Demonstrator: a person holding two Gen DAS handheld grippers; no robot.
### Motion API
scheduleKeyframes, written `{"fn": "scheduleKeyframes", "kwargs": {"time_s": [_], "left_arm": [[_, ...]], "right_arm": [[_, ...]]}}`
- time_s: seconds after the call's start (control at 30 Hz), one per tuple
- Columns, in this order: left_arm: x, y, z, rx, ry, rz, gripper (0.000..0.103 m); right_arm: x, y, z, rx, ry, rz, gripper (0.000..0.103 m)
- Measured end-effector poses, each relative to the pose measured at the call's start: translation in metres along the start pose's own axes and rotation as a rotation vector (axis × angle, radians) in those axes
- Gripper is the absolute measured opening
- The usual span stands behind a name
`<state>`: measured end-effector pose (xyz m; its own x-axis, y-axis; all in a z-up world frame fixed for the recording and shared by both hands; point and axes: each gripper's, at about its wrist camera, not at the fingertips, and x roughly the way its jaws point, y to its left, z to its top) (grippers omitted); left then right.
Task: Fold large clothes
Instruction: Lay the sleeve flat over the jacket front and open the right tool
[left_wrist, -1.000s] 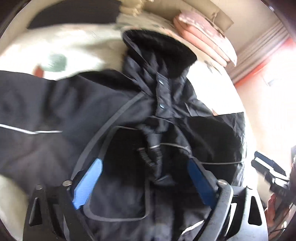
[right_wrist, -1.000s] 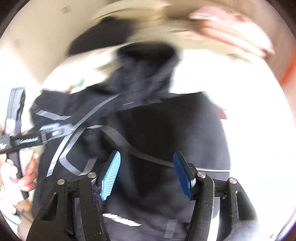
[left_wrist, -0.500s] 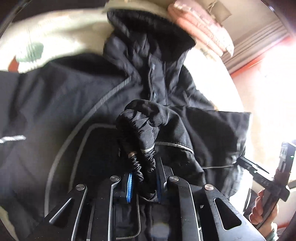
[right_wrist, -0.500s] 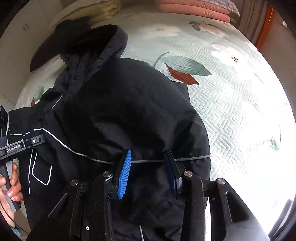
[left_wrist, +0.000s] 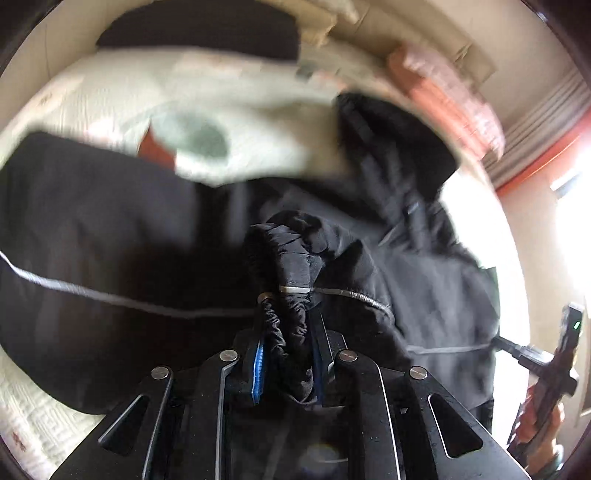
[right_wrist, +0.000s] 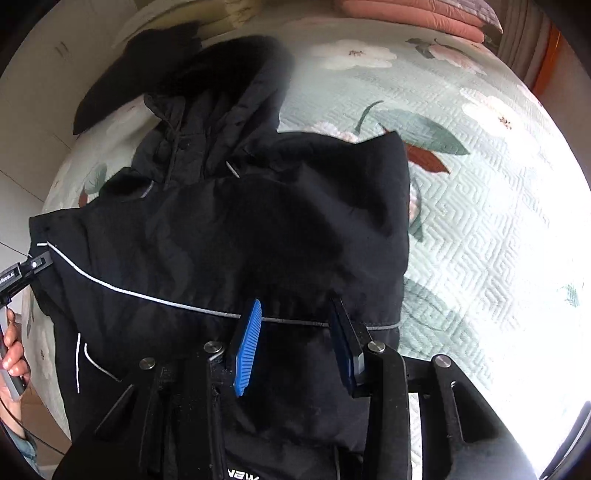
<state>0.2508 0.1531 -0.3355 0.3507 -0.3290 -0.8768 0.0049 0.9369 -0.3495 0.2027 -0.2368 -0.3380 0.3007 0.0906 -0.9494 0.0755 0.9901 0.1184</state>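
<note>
Pale green quilted bedding with a flower-and-leaf print covers the bed, and on it lies the black jacket, its hood pointing to the far side and its body spread toward the near edge. A thin reflective stripe runs across the jacket from left to right. Part of the garment is folded over itself, the fold edge standing up at the right side.

At the left wrist, the left gripper has its jaws drawn narrow around a bunched, elastic-gathered bit of the jacket, which rises in a crumpled knot just ahead of the blue pads. That view is blurred toward the far side.

At the right wrist, the right gripper has its jaws held moderately apart, straddling the jacket near the reflective stripe; dark fabric fills the gap, but the pads do not press it.

Beyond the hood, a second dark garment lies near the far left. Folded pink bedding is stacked at the far right of the bed.
</note>
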Motion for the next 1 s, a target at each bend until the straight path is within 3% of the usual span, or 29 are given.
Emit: {"fn": "scheduleKeyframes", "kwargs": {"time_s": [0.1,0.2,0.3,0.37,0.4,0.47,0.53,0.7,0.77,0.83,0.9,1.0], "left_arm": [[0.024,0.018,-0.015,0.0,0.066,-0.011,0.031],[0.017,0.035,-0.021,-0.005,0.074,-0.076,0.033],[0.005,0.052,-0.026,0.002,0.086,-0.104,0.046],[-0.006,0.057,-0.029,0.018,0.093,-0.104,0.049],[-0.01,0.059,-0.03,0.024,0.098,-0.088,0.053],[-0.022,0.058,-0.03,0.063,0.091,0.039,0.053],[-0.035,0.055,-0.028,0.082,0.072,0.12,0.053],[-0.066,-0.007,-0.026,0.193,0.003,0.046,0.056],[-0.06,-0.043,-0.027,0.244,-0.008,-0.021,0.069],[-0.035,-0.076,-0.025,0.272,0.016,-0.051,0.07],[-0.001,-0.096,-0.023,0.278,0.044,-0.006,0.07],[0.057,-0.098,-0.024,0.262,0.102,0.142,0.069]], "right_arm": [[0.032,0.006,-0.001,-0.026,0.06,-0.093,0.041],[0.038,0.015,0.001,-0.065,0.058,-0.144,0.041],[0.04,0.025,0.003,-0.074,0.059,-0.16,0.041],[0.04,0.034,0.007,-0.067,0.064,-0.158,0.041],[0.039,0.035,0.008,-0.066,0.067,-0.159,0.041],[0.035,0.034,0.011,-0.07,0.075,-0.175,0.041],[0.03,0.047,0.018,-0.071,0.068,-0.172,0.043],[-0.014,0.071,0.013,-0.106,-0.013,-0.085,0.05],[-0.025,0.08,0.012,-0.132,-0.045,-0.06,0.058],[-0.019,0.094,0.007,-0.168,-0.055,-0.056,0.063],[0.0,0.106,0.015,-0.191,-0.028,-0.058,0.063],[0.039,0.115,0.017,-0.221,0.051,-0.067,0.063]]}}
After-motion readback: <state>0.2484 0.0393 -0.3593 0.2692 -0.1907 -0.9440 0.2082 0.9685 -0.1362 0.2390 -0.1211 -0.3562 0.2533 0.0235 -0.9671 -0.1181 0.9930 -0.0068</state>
